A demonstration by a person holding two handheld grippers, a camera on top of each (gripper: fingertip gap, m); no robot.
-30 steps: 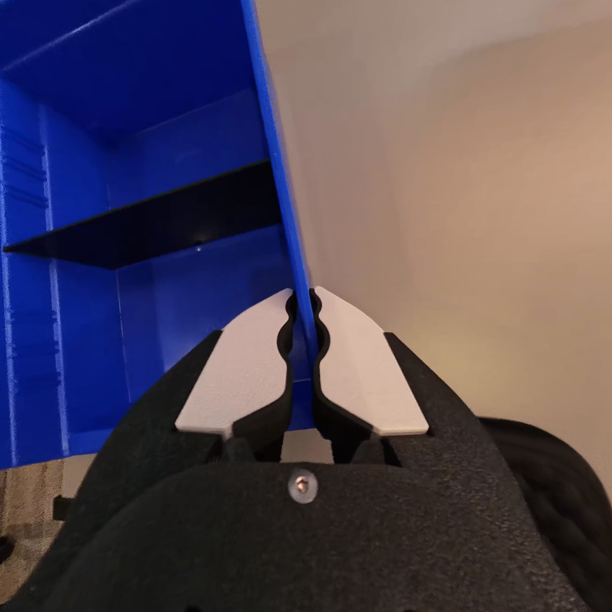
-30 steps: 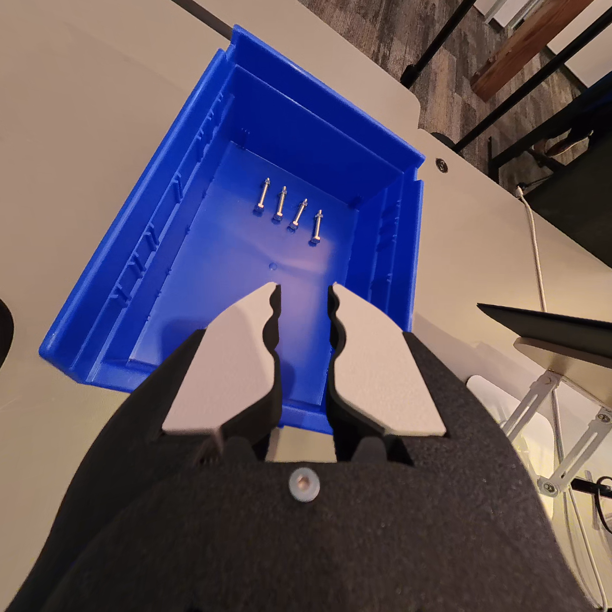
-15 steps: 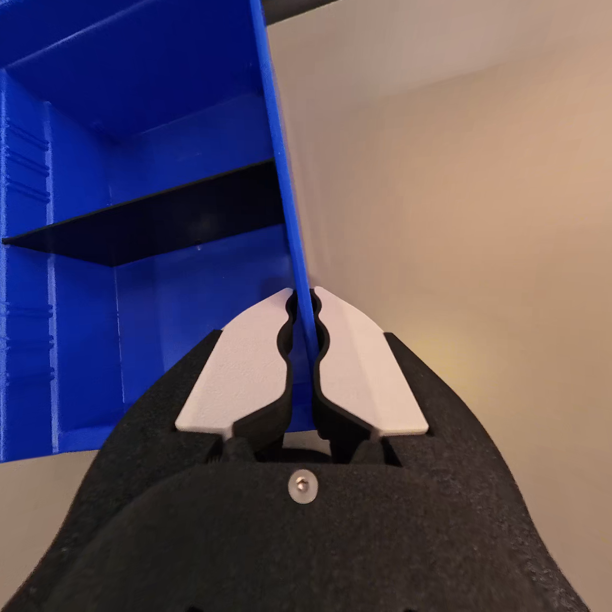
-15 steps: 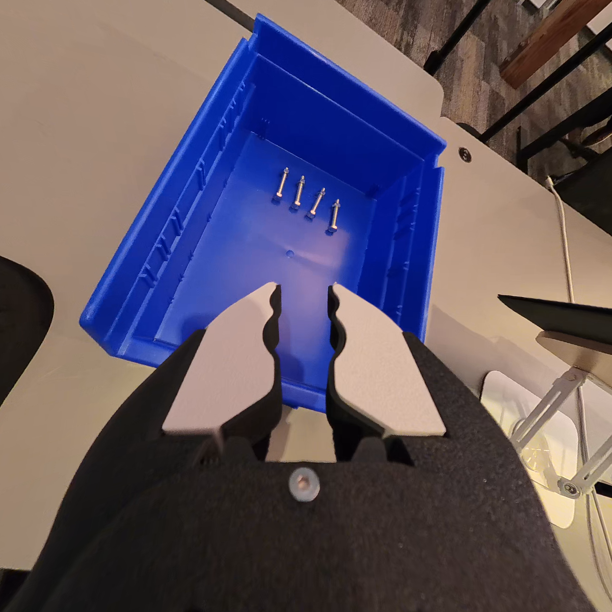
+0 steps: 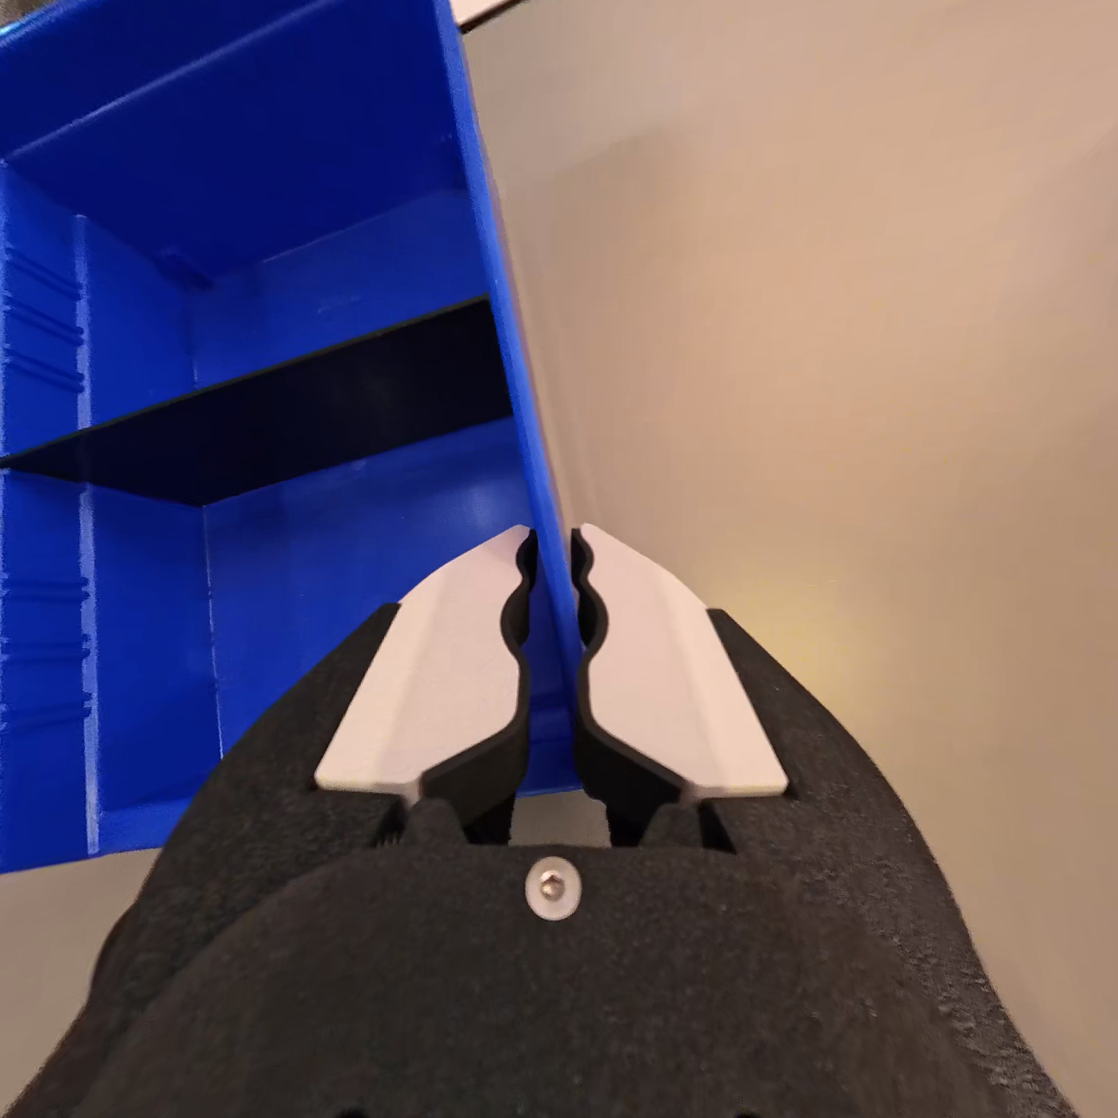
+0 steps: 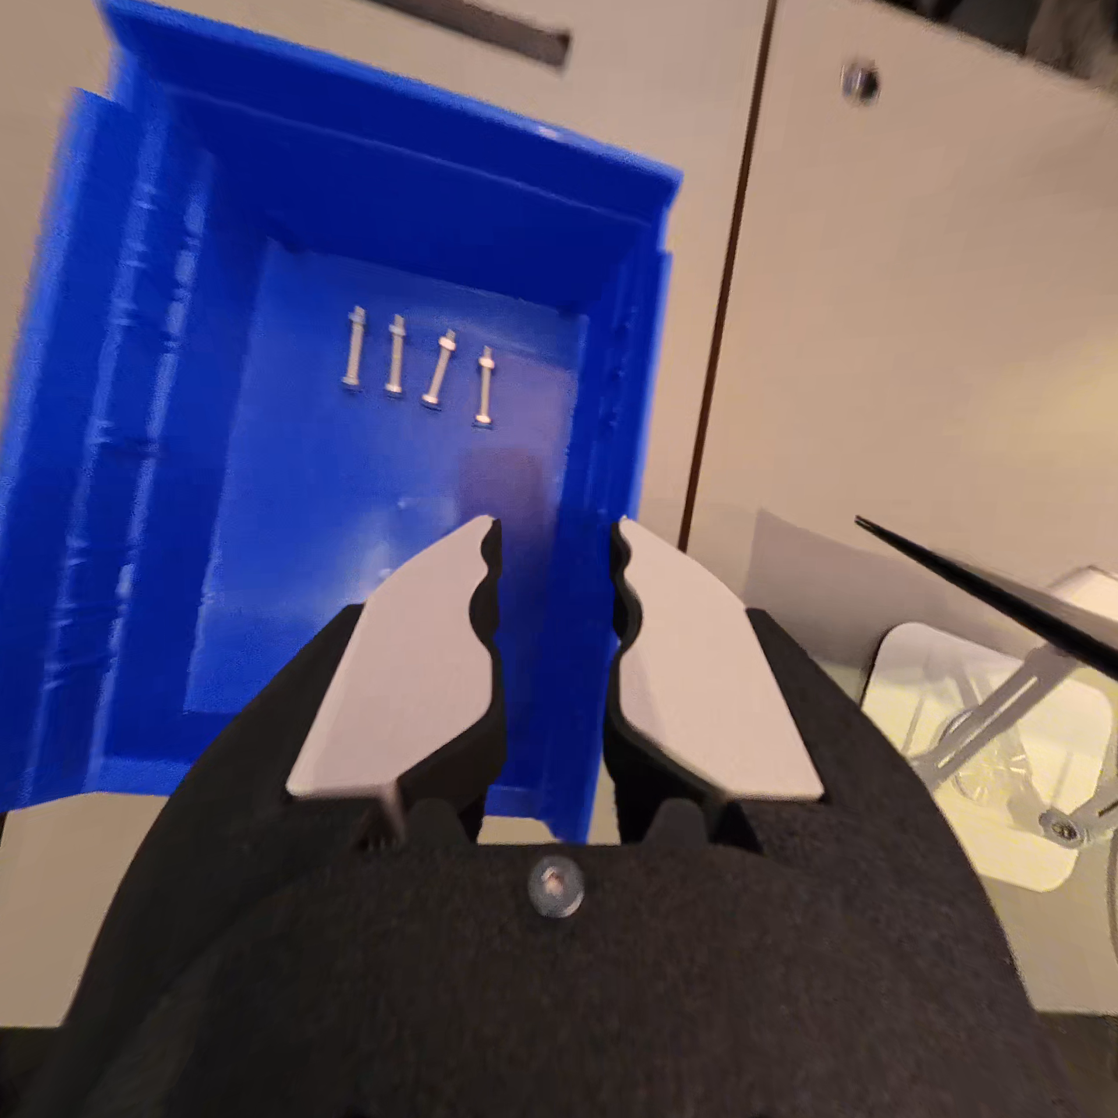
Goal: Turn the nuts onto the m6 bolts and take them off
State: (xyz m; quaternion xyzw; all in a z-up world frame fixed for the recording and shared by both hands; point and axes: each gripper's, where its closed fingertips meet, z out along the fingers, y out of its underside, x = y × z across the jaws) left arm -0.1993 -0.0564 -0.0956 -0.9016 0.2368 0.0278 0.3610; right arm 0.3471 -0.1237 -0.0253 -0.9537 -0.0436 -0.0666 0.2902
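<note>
In the left wrist view my left gripper [image 5: 553, 535] is shut on the thin right side wall of a blue bin [image 5: 484, 242]. A black divider [image 5: 290, 417] crosses this bin, and the part I see holds nothing. In the right wrist view my right gripper [image 6: 555, 532] is open and empty, held above the near right part of a blue bin [image 6: 121, 363]. Several silver bolts [image 6: 394, 357] lie side by side on that bin's floor, each with a nut near its far end. The view is blurred by motion.
Both bins are over a beige table [image 5: 847, 363]. In the right wrist view a dark seam [image 6: 726, 302] splits the table, and a metal grommet [image 6: 859, 78] sits far right. A black panel on a metal stand [image 6: 998, 599] and a white base [image 6: 968, 786] stand at the right. One gripper's finger ends stand about 55 cm off the other's.
The left gripper keeps its hold on the bin wall and has moved over the table. The right gripper has swung, so the bolt bin now looks square-on and closer.
</note>
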